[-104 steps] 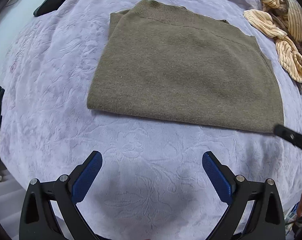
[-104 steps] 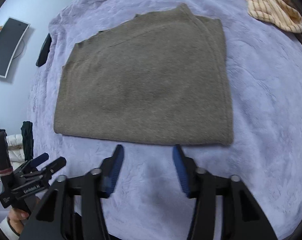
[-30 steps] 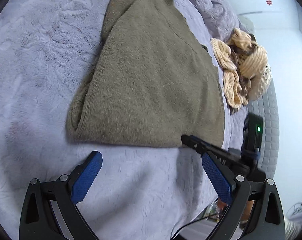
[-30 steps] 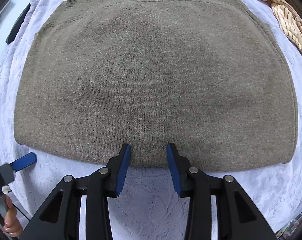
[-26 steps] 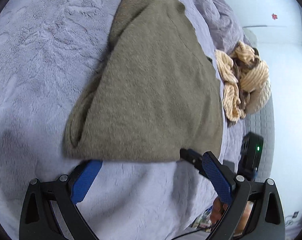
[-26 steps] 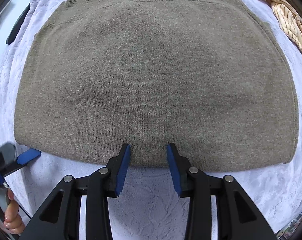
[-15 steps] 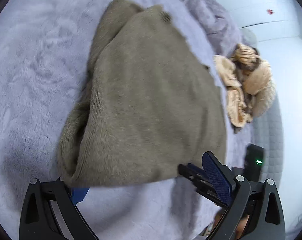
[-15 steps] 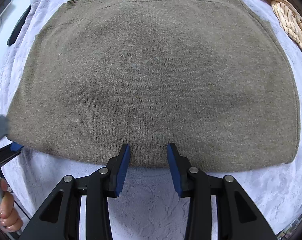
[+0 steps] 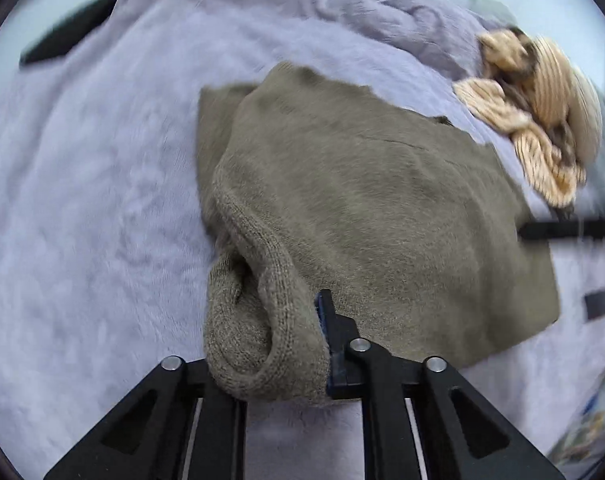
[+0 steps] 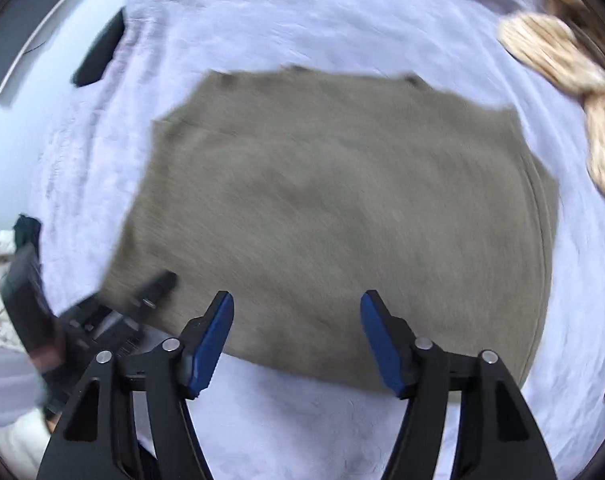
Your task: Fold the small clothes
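Observation:
An olive knit sweater (image 9: 382, 208) lies folded on the lilac blanket (image 9: 82, 200). My left gripper (image 9: 286, 340) is shut on the sweater's thick left end, which bunches up over one finger and hides it. That end is lifted off the blanket. In the right wrist view the sweater (image 10: 342, 208) spreads flat below my right gripper (image 10: 298, 332). Its jaws are opening, and the blue pads hang above the near hem without pressing on it. The left gripper (image 10: 150, 292) shows blurred at the sweater's left corner.
A heap of cream striped clothes (image 9: 538, 120) lies at the back right of the blanket. A black flat object (image 9: 70, 40) sits at the back left edge. A dark panel (image 10: 22, 32) hangs on the wall beyond. Both views are motion-blurred.
The left gripper slid onto the sweater's left end, shut on it and raised it. The right gripper opened wider and rose from the near hem.

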The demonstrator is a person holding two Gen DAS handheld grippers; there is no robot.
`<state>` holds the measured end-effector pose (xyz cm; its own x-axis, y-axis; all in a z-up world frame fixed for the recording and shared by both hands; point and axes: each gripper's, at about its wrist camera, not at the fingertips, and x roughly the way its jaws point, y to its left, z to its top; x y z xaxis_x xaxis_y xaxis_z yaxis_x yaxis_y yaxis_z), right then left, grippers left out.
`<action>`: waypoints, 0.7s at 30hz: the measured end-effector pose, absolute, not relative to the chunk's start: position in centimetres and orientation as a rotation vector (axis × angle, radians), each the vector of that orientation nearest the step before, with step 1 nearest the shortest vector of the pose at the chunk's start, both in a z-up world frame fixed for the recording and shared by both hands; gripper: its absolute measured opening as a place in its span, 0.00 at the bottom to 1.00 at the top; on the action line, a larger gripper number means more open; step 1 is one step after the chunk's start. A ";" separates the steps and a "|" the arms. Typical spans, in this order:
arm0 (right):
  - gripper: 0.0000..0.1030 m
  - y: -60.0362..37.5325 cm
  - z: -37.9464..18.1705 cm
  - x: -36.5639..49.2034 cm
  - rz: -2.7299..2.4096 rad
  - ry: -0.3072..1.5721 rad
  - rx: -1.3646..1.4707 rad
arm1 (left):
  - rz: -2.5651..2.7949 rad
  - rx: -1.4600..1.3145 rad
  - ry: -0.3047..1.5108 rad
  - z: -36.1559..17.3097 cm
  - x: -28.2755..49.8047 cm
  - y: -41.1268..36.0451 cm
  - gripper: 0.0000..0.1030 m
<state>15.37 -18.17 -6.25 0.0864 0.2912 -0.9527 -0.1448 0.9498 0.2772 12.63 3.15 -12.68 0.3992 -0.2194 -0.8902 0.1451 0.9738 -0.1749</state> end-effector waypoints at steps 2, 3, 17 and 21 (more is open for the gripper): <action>0.74 -16.0 -5.0 18.2 0.415 1.477 0.101 | -0.241 0.049 1.076 -12.1 12.0 1.7 0.13; 0.79 -14.3 -4.7 19.5 0.463 1.512 0.094 | -0.245 0.088 1.059 -12.0 11.7 1.2 0.13; 0.79 4.5 -12.4 25.0 0.534 1.875 -0.405 | -0.261 0.211 0.956 -12.2 10.0 -0.1 0.13; 0.79 7.3 -14.4 24.4 0.478 1.871 -0.620 | -0.255 0.185 0.964 -12.5 10.0 0.3 0.13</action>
<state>24.36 7.27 -14.41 -0.3070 -0.1956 -0.9314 -0.6180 0.7852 0.0388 9.96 0.34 -12.54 0.5442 -0.1320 -0.8285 0.2954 0.9545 0.0419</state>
